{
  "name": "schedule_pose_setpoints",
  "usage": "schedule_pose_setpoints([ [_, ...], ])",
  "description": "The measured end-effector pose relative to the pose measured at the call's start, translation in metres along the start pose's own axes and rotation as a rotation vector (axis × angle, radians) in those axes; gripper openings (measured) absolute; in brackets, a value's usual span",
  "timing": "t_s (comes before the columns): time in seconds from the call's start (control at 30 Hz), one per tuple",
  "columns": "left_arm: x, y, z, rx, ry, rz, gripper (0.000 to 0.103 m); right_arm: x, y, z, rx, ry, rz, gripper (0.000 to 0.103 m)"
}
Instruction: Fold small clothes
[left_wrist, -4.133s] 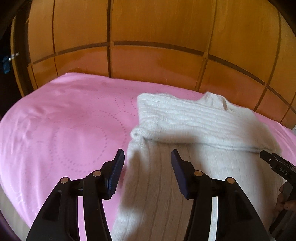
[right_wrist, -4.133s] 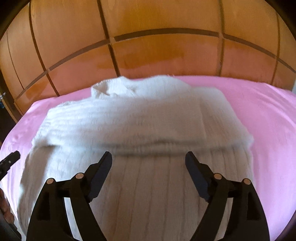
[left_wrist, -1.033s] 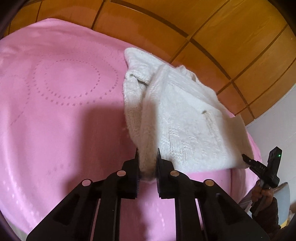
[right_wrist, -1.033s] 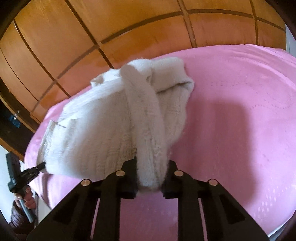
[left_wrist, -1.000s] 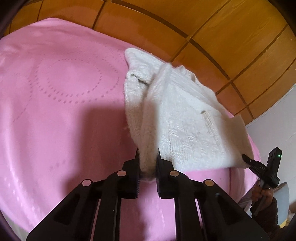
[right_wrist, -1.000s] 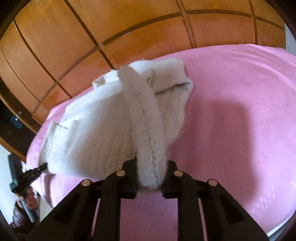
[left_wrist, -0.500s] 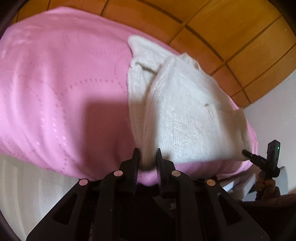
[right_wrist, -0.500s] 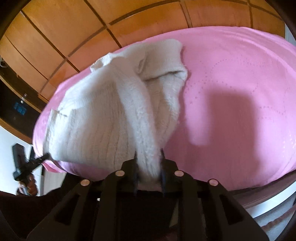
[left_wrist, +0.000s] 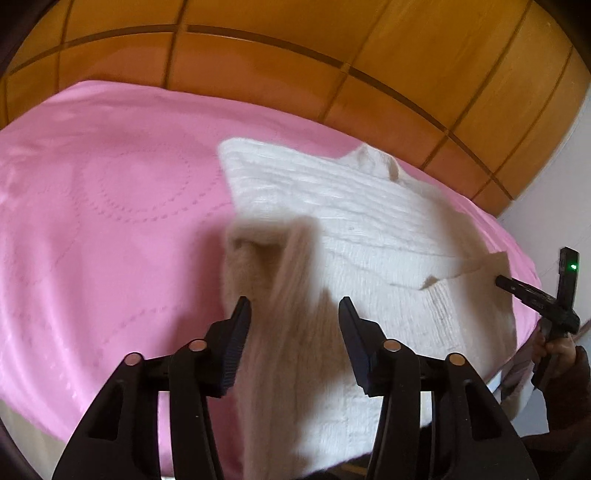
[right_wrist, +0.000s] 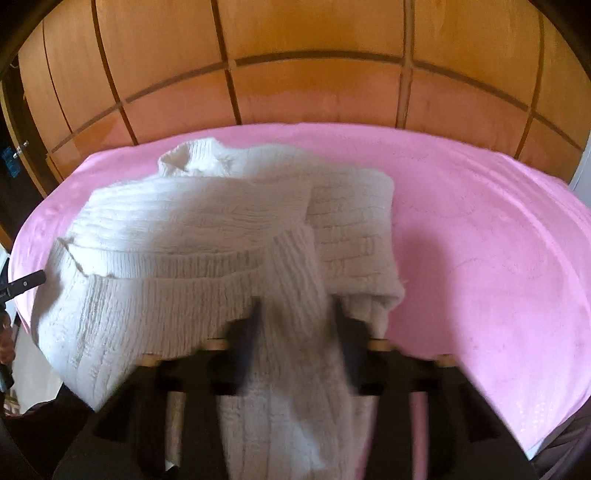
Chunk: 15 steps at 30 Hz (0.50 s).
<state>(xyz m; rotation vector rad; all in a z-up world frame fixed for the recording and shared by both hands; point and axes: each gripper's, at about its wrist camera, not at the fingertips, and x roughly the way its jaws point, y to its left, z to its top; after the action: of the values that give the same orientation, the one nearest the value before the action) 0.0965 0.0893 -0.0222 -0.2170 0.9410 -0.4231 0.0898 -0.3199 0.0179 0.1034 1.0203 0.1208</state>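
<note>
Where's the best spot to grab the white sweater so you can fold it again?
Probably the ribbed hem, at its two near corners, coming from the bed's near edge. That edge is a thick, doubled band lying closest, so jaws could pinch it well. The collar lies at the far side, harder to reach.

Black plastic gripper (left_wrist: 293, 332) frames, brass-coloured screws, dark blue ribbed pads (left_wrist: 236, 343).

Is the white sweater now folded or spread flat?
Folded: the white sweater lies doubled on the pink bed cover, its hem over the upper part.
</note>
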Motion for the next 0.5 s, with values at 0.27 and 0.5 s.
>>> schedule_pose_setpoints([
  [0.27, -0.011, 0.001, -0.012, 0.025, -0.04, 0.02, 0.005, -0.019, -0.003, -0.009, 0.011, -0.024, 0.018, 0.007],
  [0.5, -0.063, -0.013, 0.0, 0.028, -0.169, -0.029, 0.005, -0.075, -0.007, 0.008, 0.055, -0.147, 0.101, 0.006],
])
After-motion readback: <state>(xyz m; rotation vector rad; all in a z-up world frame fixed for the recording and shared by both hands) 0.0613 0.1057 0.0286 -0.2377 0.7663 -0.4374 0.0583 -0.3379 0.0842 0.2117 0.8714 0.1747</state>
